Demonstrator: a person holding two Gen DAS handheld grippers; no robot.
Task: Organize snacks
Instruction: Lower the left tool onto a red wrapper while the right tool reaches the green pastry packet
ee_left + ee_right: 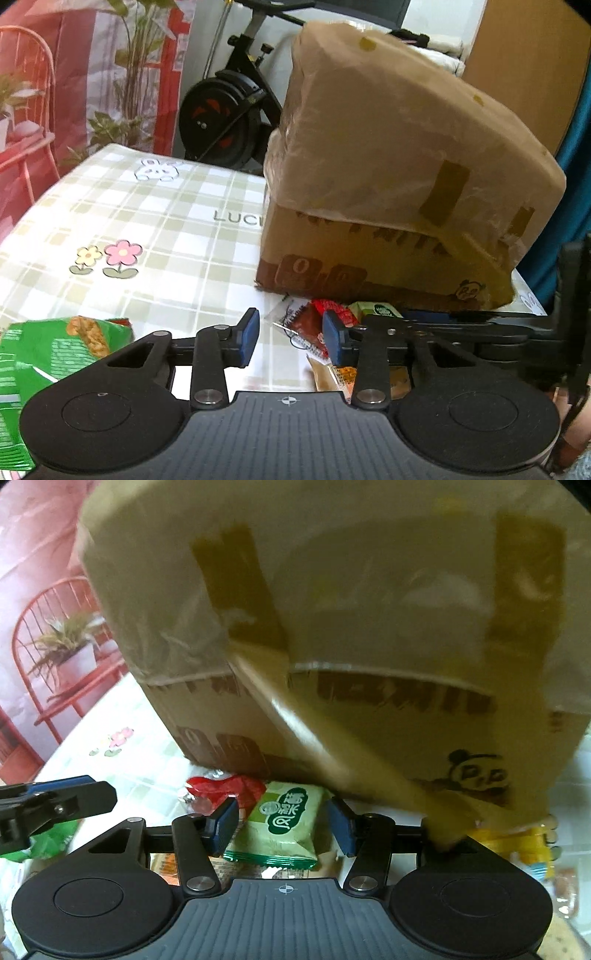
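From left: our left gripper, jaws apart, hovers before a red packet; our right gripper — also apart — straddles the green snack pouch beside the cardboard box, apparently poised to grasp.

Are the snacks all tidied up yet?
Not yet. Nothing looks sorted: the red packet, big green bag and yellow packets lie loose beside the brown cardboard box. The open right gripper straddles the light green square packet; the left gripper is open, holding nothing.
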